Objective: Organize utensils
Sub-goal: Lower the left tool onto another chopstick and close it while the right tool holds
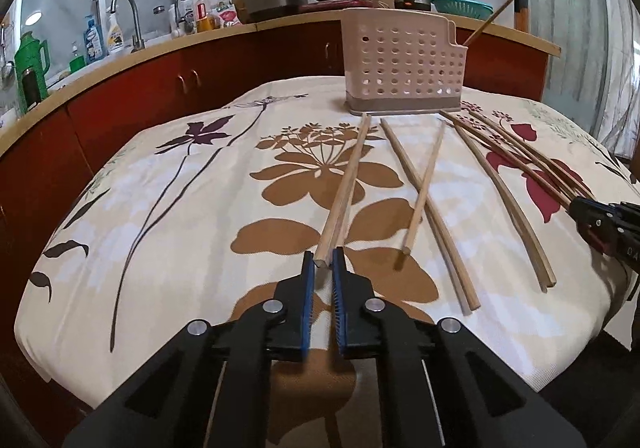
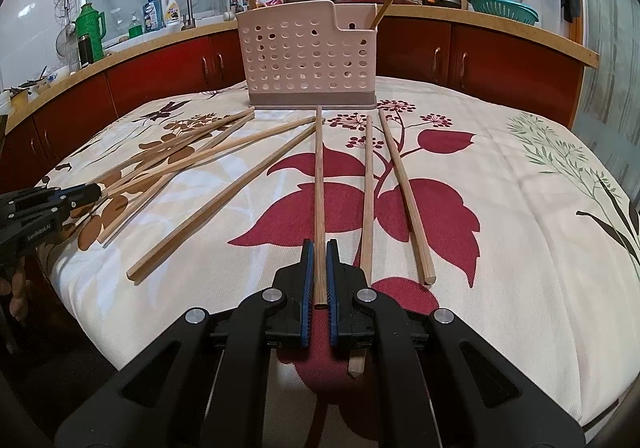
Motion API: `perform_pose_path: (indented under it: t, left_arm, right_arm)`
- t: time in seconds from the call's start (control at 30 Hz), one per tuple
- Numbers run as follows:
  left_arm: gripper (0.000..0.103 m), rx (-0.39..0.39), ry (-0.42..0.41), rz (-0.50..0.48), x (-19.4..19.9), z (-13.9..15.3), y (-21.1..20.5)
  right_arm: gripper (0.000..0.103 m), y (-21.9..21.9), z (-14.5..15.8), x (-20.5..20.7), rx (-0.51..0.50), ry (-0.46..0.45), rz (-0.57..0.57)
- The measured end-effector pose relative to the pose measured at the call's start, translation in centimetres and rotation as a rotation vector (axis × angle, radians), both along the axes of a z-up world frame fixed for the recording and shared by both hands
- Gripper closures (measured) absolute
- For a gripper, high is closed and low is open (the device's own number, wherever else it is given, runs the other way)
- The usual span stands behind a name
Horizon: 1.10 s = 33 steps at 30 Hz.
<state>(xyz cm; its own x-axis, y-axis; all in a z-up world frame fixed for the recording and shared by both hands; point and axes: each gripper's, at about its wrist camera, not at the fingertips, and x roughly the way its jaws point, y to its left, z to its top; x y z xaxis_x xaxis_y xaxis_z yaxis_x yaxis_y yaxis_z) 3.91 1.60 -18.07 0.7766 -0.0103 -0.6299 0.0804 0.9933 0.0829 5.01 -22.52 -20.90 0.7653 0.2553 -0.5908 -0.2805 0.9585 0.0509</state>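
Clearly the right gripper (image 2: 318, 248) clamps a stiff, light chopstick (image 2: 319, 184) at its near end, mid-frame; the left gripper (image 1: 324, 257) pinches another chopstick (image 1: 347, 184), holder (image 2: 306, 60) beyond.

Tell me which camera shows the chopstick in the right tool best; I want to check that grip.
The right wrist view: the chopstick lies down the middle, its near end clamped between the right tool pads. The left wrist view shows only that tool at the frame edge, among bunched chopsticks, its grip unclear.
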Motion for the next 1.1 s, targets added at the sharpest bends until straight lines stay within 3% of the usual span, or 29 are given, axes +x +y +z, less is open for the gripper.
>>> perform_pose_path:
  t: [0.1,0.7,0.87,1.1]
  left_arm:
    - [0.080,0.003,-0.006,-0.002,0.00,-0.04,0.00]
    - [0.080,-0.030,0.013,-0.002,0.23,-0.41,0.54]
    - [0.092,-0.031,0.015,-0.016,0.25,-0.36,0.46]
    - [0.094,-0.030,0.004,-0.021,-0.09,0.09,0.37]
  right_arm:
    - [0.096,0.04,-0.02,-0.06,-0.001,0.000,0.000]
    - [0.096,0.08,-0.01,-0.06,-0.001,0.000,0.000]
    - [0.096,0.05,0.00,-0.08,-0.002,0.000,0.000]
    - [0.096,0.08,-0.01,-0.06,-0.001,0.000,0.000]
